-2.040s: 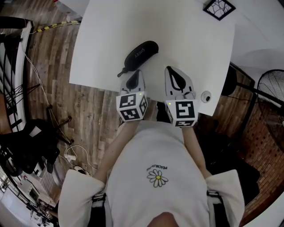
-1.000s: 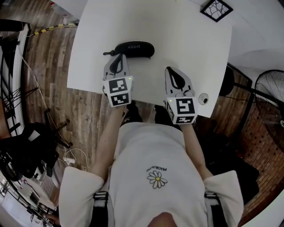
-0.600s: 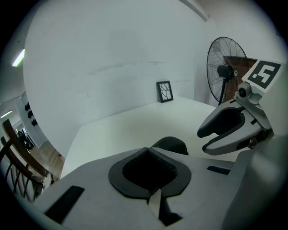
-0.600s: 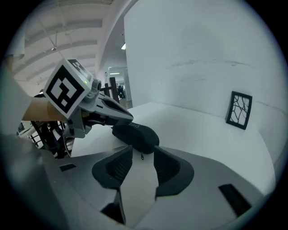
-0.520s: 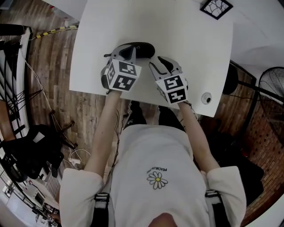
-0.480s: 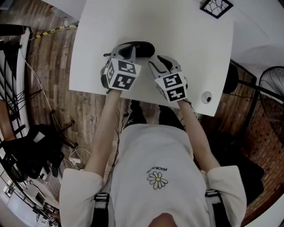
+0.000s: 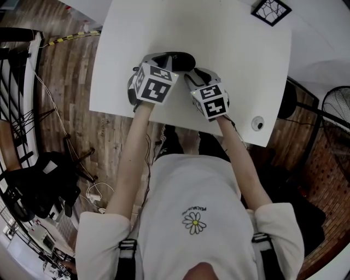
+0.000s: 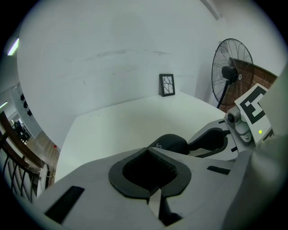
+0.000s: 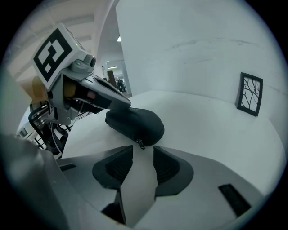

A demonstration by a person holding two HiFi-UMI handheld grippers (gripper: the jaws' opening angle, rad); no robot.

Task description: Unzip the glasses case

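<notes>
The black glasses case (image 7: 178,59) lies crosswise near the front of the white table (image 7: 229,38). My left gripper (image 7: 163,58) covers its left end, its jaws shut to a thin slit with nothing seen between them. In the left gripper view (image 8: 148,155) the case (image 8: 173,143) shows just past the tips. My right gripper (image 7: 190,75) stands at the case's near right side. It has just opened, and only bare table lies between its jaws (image 9: 143,152). The zipper pull (image 9: 141,144) hangs from the case (image 9: 135,125) just ahead of those tips.
A small framed picture (image 7: 270,10) stands at the table's far right corner. A small round white object (image 7: 257,123) sits by the right front edge. A floor fan (image 8: 231,74) stands off the table's right side, over wooden floor.
The case was turned from slanted to crosswise. Both grippers then moved forward onto it; the left one rolled over its left end and the right one's jaws went from shut to open.
</notes>
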